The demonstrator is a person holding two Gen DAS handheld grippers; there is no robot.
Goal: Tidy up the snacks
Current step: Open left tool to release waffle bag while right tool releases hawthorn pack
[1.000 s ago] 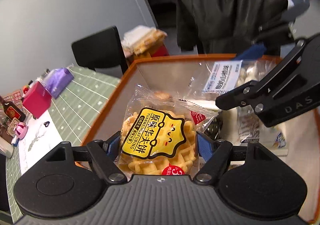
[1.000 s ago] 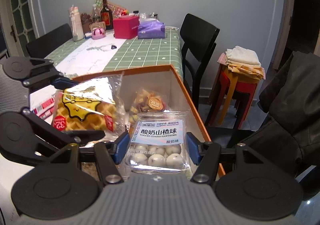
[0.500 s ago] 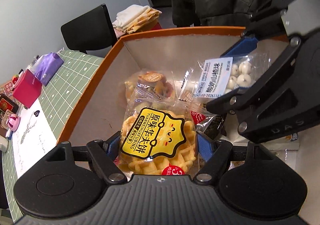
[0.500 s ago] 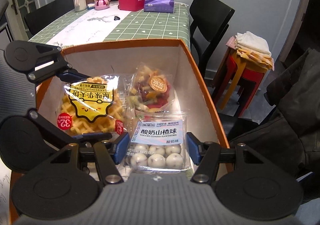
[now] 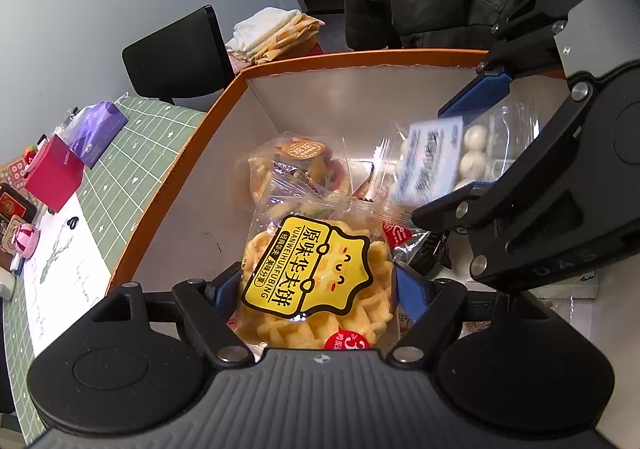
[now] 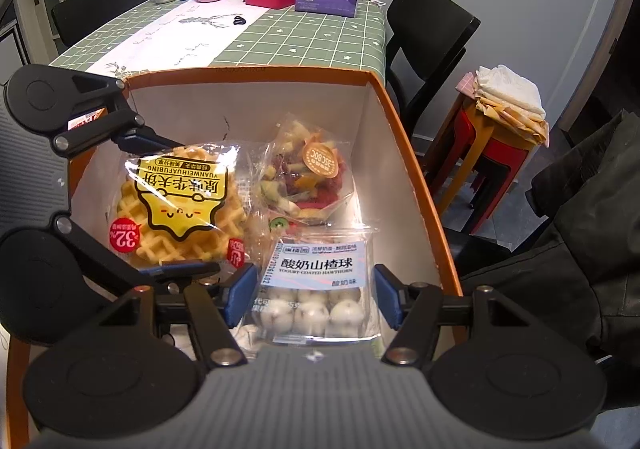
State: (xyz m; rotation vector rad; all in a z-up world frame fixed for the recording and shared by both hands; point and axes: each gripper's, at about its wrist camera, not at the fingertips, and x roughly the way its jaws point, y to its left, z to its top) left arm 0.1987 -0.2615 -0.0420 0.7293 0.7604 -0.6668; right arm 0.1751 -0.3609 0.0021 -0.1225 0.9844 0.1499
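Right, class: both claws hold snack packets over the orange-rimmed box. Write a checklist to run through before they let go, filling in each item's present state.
1. Left claw shut on the yellow-labelled waffle packet: ok.
2. Right claw shut on the clear packet of white yogurt hawthorn balls: ok.
3. Both packets inside the orange-rimmed cardboard box: ok.
4. Clear bag of mixed dried fruit not under either packet: cannot tell.
5. Claws apart from each other: ok.
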